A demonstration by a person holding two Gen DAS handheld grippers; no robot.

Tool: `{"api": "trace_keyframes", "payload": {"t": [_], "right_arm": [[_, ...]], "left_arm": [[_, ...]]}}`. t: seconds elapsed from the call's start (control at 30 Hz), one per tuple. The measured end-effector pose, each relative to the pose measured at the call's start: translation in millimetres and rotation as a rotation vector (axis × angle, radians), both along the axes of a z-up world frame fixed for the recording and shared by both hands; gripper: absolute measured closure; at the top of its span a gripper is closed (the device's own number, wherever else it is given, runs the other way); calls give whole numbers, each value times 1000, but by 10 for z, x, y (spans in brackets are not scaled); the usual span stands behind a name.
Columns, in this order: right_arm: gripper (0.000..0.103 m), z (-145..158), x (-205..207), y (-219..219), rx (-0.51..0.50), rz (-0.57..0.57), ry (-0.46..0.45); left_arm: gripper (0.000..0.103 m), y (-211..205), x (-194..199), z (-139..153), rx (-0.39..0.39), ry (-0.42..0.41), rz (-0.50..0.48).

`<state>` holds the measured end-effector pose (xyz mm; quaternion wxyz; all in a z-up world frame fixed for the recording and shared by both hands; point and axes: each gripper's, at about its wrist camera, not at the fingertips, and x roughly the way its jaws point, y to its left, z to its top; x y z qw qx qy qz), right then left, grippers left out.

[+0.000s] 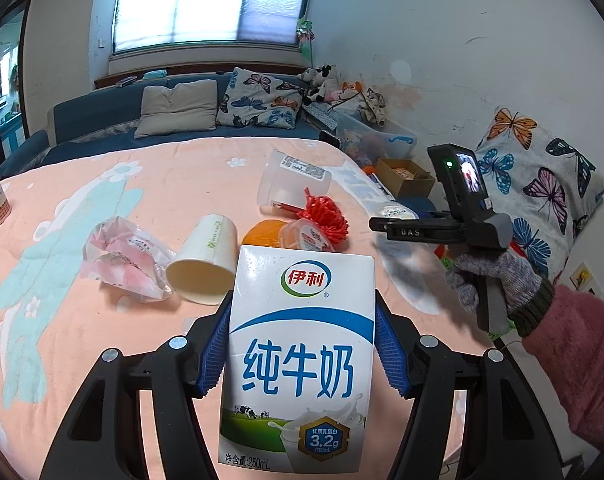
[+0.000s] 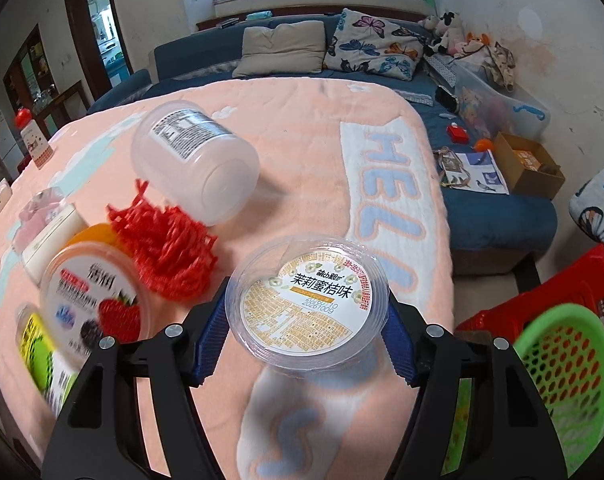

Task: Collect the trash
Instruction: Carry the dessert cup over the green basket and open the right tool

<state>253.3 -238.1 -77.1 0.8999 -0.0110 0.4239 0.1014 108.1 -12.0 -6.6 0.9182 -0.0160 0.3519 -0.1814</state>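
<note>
My left gripper [image 1: 302, 304] is shut on a white and blue milk carton [image 1: 298, 380], held upright just above the peach tablecloth [image 1: 82, 360]. My right gripper [image 2: 307, 300] is shut on a clear jelly cup [image 2: 302, 320] with a white and yellow lid, its blue pads [image 2: 212, 320] pressing on the rim. The cup hangs above the cloth near the table's right edge. In the left wrist view that gripper [image 1: 381, 226] shows side-on at the right, held by a gloved hand [image 1: 497, 280].
On the cloth lie a paper cup [image 1: 202, 264], a pink wrapper [image 1: 122, 256], a clear tub [image 2: 198, 160], red mesh [image 2: 170, 248] and an orange jelly cup [image 2: 94, 292]. A green basket [image 2: 561, 380] sits on a red stool [image 2: 569, 284] right of the table.
</note>
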Motion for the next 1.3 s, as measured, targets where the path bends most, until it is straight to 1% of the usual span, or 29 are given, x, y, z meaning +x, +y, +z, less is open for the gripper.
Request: {"api": "trace_keyframes", "payload": {"t": [0.37,0.63,0.83,1.0,1.3], "right_arm": [[35,158,-522,-125,2,-22,-23],[35,250,-899,-340,-9,-60,-43],[35,254,-1157,-621,-39,-117,-50],[35,217,-1346,-960,-45,-187,-43],[35,152,-1584,-1514,-57,-300,-28]], "left_arm": [[41,-220,-66,89,-11,-18,-48],[41,-441,-43,122,-17,-18,-96],[41,-688,-8,119,-13,-14,-144],[41,-890,10,122,-7,-10,-174],[41,-1249,37,158,0,-12,-232]]}}
